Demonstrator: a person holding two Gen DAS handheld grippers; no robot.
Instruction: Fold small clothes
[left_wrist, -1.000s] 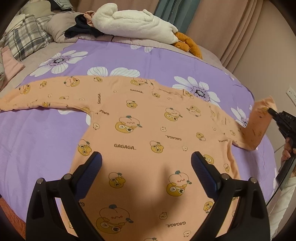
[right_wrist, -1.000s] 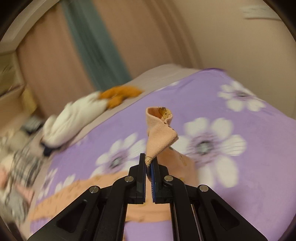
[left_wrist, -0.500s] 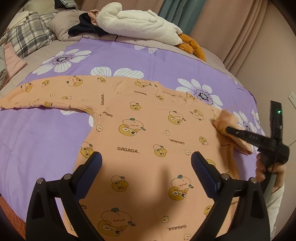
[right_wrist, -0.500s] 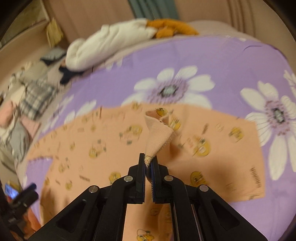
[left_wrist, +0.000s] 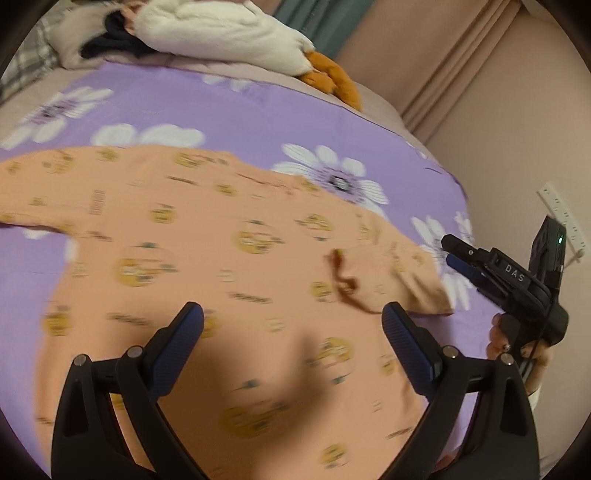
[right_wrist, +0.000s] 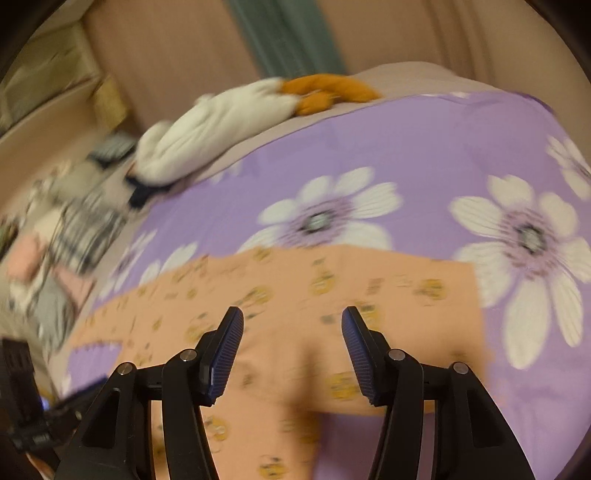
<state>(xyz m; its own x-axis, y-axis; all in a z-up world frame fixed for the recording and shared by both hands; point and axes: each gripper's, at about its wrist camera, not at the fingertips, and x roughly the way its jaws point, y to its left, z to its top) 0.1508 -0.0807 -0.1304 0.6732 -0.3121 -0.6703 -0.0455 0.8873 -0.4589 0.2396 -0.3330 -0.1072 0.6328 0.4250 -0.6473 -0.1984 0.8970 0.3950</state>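
An orange long-sleeved child's top (left_wrist: 192, 254) with cartoon prints lies flat on the purple flowered bedspread (left_wrist: 229, 114). Its right sleeve (left_wrist: 391, 269) is folded back over the chest, the cuff crumpled. My left gripper (left_wrist: 291, 325) hovers open over the lower body of the top, nothing between its fingers. My right gripper (right_wrist: 291, 332) is opening above the folded sleeve (right_wrist: 369, 291), with no cloth between its pads. In the left wrist view it (left_wrist: 452, 251) sits just right of the sleeve fold, held by a hand (left_wrist: 517, 350). The left sleeve (left_wrist: 33, 184) stretches out to the left.
A white plush toy (left_wrist: 221, 33) with orange feet and dark clothes lie at the bed's far side. Checked and pink laundry (right_wrist: 66, 236) is piled at the left. Curtains (left_wrist: 436, 62) and a wall with a socket strip (left_wrist: 561, 218) border the bed on the right.
The right gripper carried the sleeve cuff in over the chest, let it go, opened and drew back to the right. The left gripper shifted sideways over the top.
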